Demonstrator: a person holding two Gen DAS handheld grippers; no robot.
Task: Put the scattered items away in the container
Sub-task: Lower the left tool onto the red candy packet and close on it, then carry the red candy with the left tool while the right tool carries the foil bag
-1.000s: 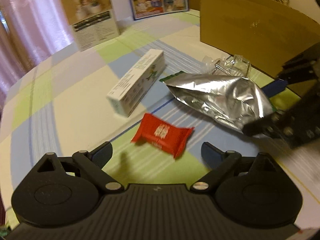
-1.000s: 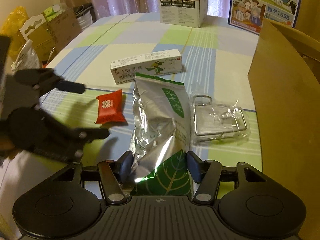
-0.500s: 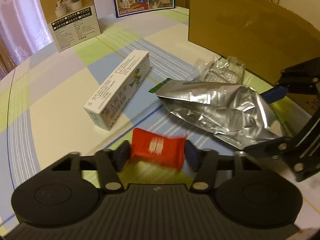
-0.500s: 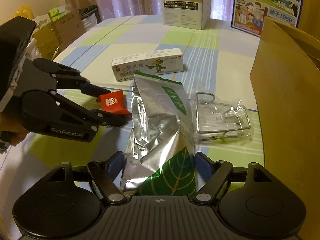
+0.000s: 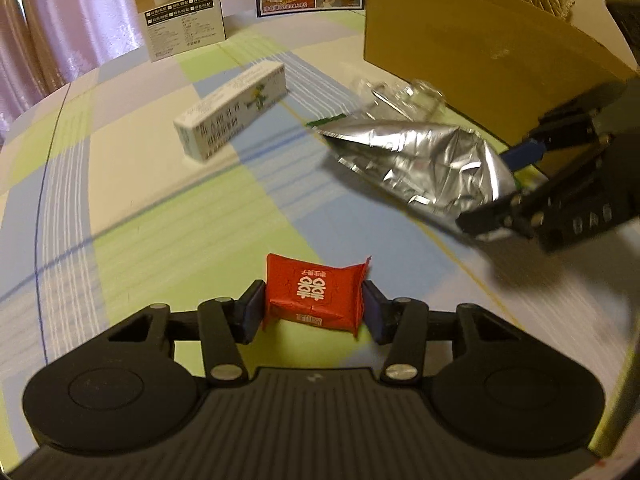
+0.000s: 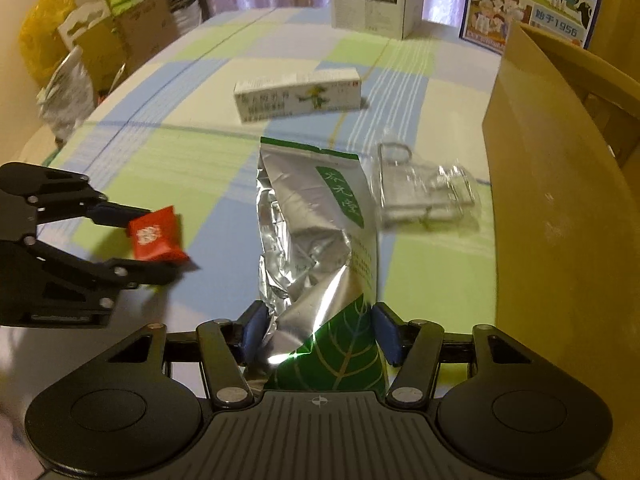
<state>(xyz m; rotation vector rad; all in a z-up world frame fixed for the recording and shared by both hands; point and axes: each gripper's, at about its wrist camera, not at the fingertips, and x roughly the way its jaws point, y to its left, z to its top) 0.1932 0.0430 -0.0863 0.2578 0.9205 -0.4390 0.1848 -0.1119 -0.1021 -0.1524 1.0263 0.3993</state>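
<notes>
A surface (image 5: 168, 216) covered in a checked cloth of green, blue and cream fills both views. At its far right stands a large open cardboard box (image 5: 472, 36), the container. Near the box's left wall lies a silver foil bag (image 6: 316, 232) with a green leaf print, lengthwise toward the camera. The right gripper (image 6: 318, 338) has its 2 blue pads closing on the bag's near end, pressing its sides. Just right of the bag, between it and the box, lies a clear plastic packet (image 6: 424, 196) holding a wire frame. Farther off rests a long white carton (image 6: 298, 94), apart from everything else. On the left, the left gripper (image 5: 314, 310) is closing, its pads clamped on the 2 ends of a small red sachet (image 5: 314, 294), which appears lifted off the cloth. At the far edge stand 2 printed boxes (image 5: 180, 4).
</notes>
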